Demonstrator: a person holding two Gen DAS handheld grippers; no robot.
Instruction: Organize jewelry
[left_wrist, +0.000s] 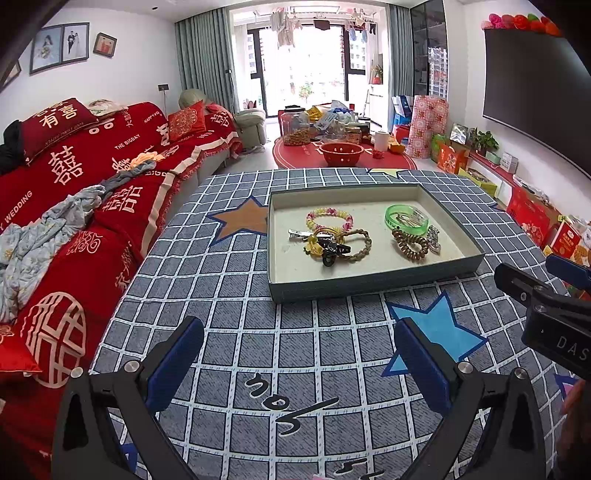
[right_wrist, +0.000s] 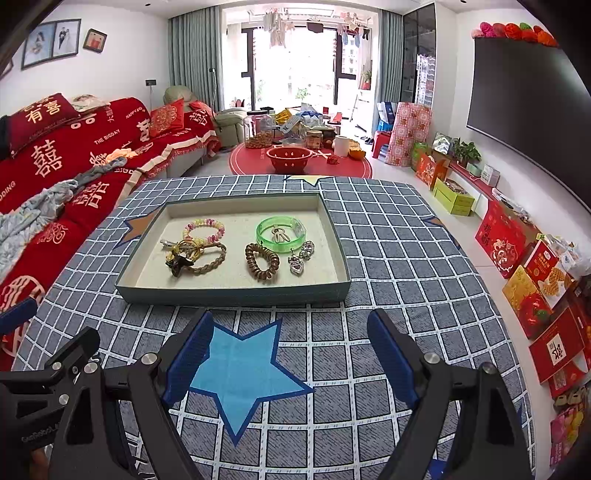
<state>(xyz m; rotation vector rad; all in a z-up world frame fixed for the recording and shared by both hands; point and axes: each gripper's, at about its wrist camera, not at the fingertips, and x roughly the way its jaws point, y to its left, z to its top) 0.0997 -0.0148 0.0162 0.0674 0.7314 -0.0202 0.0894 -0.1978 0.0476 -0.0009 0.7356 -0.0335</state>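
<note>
A shallow grey-blue box (left_wrist: 369, 284) (right_wrist: 236, 293) lies on the checked tablecloth and holds the jewelry. Inside are a pastel bead bracelet (left_wrist: 330, 218) (right_wrist: 204, 228), a braided band (right_wrist: 210, 262) tangled with hair clips (left_wrist: 328, 247), a green bangle (left_wrist: 406, 220) (right_wrist: 280, 229), a brown coil tie (left_wrist: 410, 243) (right_wrist: 262, 262) and silver charms (right_wrist: 301, 258). My left gripper (left_wrist: 299, 328) stands open over the cloth in front of the box, nothing between its blue pads. My right gripper (right_wrist: 290, 321) is open too, empty, just short of the box's near wall. Its body (left_wrist: 546, 306) shows at the right edge of the left wrist view.
A red-covered sofa (left_wrist: 74, 184) with loose clothes runs along the left of the table. Beyond the table sits a red mat with a red colander (right_wrist: 290, 157) and jars. Gift boxes (right_wrist: 535, 280) line the right wall under a dark screen (right_wrist: 524, 96).
</note>
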